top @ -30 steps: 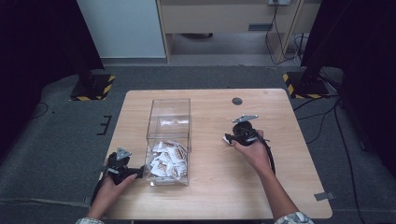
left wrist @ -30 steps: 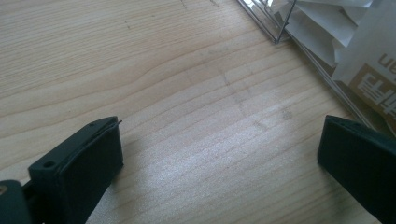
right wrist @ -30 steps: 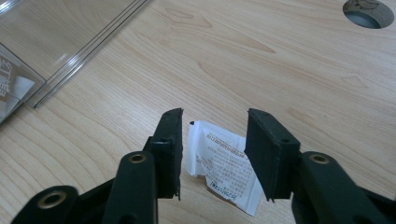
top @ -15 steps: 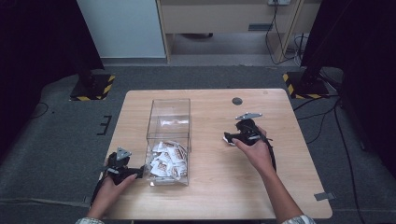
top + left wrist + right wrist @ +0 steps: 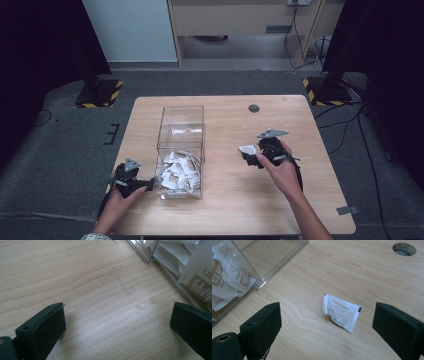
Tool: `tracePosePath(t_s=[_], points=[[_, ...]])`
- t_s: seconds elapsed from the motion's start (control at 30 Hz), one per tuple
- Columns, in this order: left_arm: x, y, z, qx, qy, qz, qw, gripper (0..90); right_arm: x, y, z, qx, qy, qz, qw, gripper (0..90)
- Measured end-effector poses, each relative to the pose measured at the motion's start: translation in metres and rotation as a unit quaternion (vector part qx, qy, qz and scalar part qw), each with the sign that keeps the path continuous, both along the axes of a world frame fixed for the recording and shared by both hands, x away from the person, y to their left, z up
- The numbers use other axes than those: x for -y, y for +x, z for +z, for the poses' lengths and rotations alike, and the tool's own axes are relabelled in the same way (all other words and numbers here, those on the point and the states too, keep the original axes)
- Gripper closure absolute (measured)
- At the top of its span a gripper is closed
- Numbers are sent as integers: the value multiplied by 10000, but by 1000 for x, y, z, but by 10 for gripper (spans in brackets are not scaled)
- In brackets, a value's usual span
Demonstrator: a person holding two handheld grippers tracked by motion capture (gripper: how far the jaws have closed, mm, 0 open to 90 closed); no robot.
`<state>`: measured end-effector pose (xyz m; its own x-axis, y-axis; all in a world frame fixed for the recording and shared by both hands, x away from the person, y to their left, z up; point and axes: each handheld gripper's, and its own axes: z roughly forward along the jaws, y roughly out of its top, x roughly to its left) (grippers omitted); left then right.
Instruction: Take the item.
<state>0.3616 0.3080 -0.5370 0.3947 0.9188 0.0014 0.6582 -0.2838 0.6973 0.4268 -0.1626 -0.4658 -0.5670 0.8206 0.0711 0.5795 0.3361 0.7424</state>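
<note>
A wooden table (image 5: 225, 210) fills the middle of the frame, on grey carpet. Left of its centre stands a clear box (image 5: 181, 150); white packets (image 5: 177, 171) are heaped in its lower end. At lower left, just beside the box, a hand holds the left gripper (image 5: 145, 185), pointing right toward the box wall. Right of centre, a hand holds the right gripper (image 5: 248, 159), pointing left; its jaws have just been opening. One packet (image 5: 247, 149) lies on the table at its tip. A dark hole (image 5: 254, 108) sits in the tabletop at upper right.
</note>
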Motion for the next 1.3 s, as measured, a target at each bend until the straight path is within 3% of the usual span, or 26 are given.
tracePosePath(t_s=[0.33,0.73,1.0,1.13,1.3], points=[[0,0,0,0,0,3,10000,0,13,-27,-17,-42,-1,-17,10000,85],[0,0,0,1,-1,5,10000,0,26,-47,-42,-234,63,-114,9996,64],[0,0,0,1,-1,5,10000,0,26,-50,-48,-290,-78,-120,9995,61],[0,0,0,0,0,4,10000,0,21,-51,-55,-336,-326,-32,9989,67],[0,0,0,0,-1,5,10000,0,16,-51,-62,-445,-412,-19,9982,53]])
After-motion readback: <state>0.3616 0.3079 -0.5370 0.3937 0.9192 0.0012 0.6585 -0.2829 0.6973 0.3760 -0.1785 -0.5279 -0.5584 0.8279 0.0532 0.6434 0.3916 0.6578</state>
